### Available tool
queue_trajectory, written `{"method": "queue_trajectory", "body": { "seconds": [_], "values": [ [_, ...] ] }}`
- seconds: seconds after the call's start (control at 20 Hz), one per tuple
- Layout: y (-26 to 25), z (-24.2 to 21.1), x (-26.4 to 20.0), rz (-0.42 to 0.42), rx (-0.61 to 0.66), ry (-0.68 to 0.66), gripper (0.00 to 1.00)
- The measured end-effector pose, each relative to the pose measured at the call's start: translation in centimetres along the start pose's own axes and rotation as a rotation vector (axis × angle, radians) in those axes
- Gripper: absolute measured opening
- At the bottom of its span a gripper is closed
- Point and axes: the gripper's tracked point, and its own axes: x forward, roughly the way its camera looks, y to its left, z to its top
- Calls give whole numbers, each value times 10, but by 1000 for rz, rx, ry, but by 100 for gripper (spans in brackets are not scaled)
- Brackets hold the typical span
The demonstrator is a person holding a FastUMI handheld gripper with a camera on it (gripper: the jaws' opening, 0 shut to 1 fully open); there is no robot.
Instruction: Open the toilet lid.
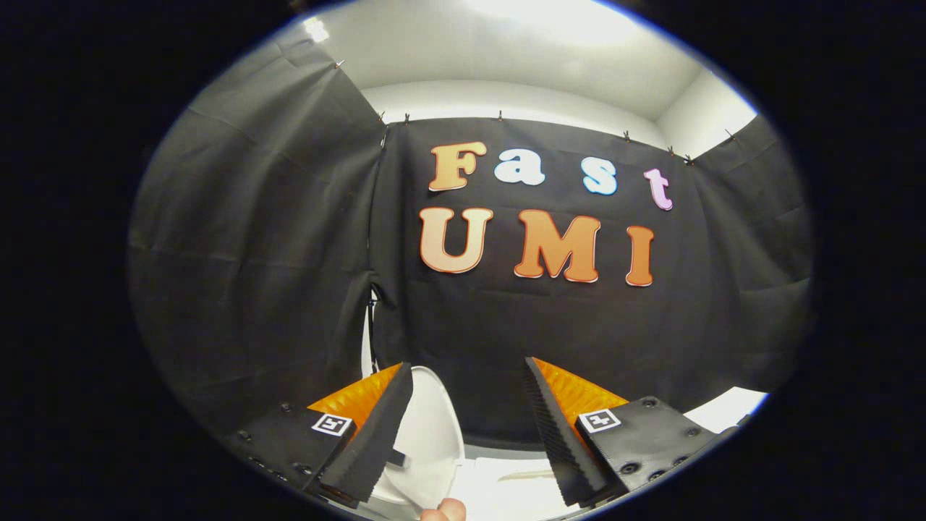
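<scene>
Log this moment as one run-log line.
claw: open, empty | toilet lid: upright beside left finger | beyond: black cloth wall

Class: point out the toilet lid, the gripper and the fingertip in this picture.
toilet lid (432, 427): gripper view, its raised white face.
gripper (466, 383): gripper view, open gap midway between its fingertips.
fingertip (445, 512): gripper view, a person's, below the lid.

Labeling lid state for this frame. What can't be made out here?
- Toilet lid: left finger covers part of it; its hinge and the bowl are cut off below.
- Fingertip of a person: hand cut off below.
- Gripper: jaws stand apart, nothing between them; contact with the lid cannot be told.
</scene>
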Motion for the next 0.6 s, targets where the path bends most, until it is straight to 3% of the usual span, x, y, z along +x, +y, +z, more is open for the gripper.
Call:
{"method": "queue_trajectory", "body": {
  "seconds": [0.05,0.25,0.45,0.6],
  "values": [
    [-11,5,-7,3,4,-9,98],
    [-66,13,-33,10,34,-14,98],
    [-128,-29,-66,13,-3,42,98],
    [-154,-51,-89,24,59,28,98]
  ]
}}
